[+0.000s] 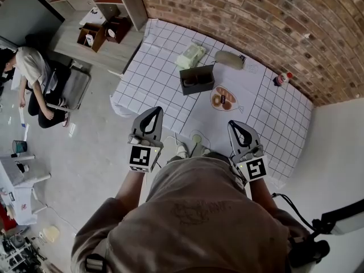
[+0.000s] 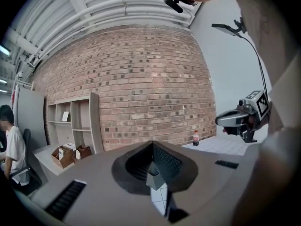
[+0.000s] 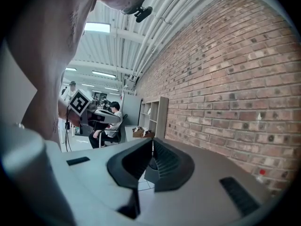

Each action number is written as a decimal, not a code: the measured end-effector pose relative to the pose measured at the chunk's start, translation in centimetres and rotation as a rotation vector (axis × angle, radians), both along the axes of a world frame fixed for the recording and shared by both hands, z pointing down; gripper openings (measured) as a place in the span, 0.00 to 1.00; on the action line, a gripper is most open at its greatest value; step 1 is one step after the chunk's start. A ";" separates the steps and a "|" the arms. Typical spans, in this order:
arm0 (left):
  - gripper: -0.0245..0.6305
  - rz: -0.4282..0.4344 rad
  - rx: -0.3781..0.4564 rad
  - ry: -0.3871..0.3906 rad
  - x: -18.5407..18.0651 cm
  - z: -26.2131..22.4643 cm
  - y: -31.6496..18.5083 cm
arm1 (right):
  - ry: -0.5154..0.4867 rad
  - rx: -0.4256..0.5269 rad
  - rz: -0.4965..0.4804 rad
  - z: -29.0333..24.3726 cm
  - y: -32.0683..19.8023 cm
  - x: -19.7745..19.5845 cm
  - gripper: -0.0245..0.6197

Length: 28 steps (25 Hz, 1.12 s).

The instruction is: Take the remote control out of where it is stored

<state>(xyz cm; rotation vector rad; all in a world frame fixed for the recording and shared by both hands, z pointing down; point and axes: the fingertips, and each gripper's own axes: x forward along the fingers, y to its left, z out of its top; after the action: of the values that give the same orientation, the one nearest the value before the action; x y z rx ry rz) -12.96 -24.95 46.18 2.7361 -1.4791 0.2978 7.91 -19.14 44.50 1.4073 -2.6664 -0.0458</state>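
While the dark rectangular box [image 1: 197, 79] sits mid-frame on the white gridded worktop [image 1: 153, 61], the left claw [image 1: 152, 114] and right claw [image 1: 235, 125] below it are closed, empty.

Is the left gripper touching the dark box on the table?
Apart. Head view: gridded cloth shows between the left gripper and the dark box.

Gridded table [image 1: 273, 124] with dark box [image 1: 197, 79], grey pouch [image 1: 229, 59], small bottle [image 1: 281, 79].

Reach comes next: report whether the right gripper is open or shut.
Shut. In the right gripper view, the jaws of the right gripper meet at their tips with nothing between them.
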 end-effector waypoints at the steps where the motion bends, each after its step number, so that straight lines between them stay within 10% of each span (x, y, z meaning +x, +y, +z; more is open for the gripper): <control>1: 0.05 -0.001 0.003 -0.002 0.1 -0.2 0.1 | -0.005 0.001 -0.003 0.0 0.0 0.0 0.06; 28: 0.06 -0.076 0.114 0.071 2.1 -4.9 1.2 | -0.074 0.074 -0.006 -2.1 -0.8 4.9 0.06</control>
<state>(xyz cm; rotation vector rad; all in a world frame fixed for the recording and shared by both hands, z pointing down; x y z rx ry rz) -10.87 -23.72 41.30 2.7350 -1.6248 0.1177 12.83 -19.97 42.43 1.4502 -2.7561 -0.0952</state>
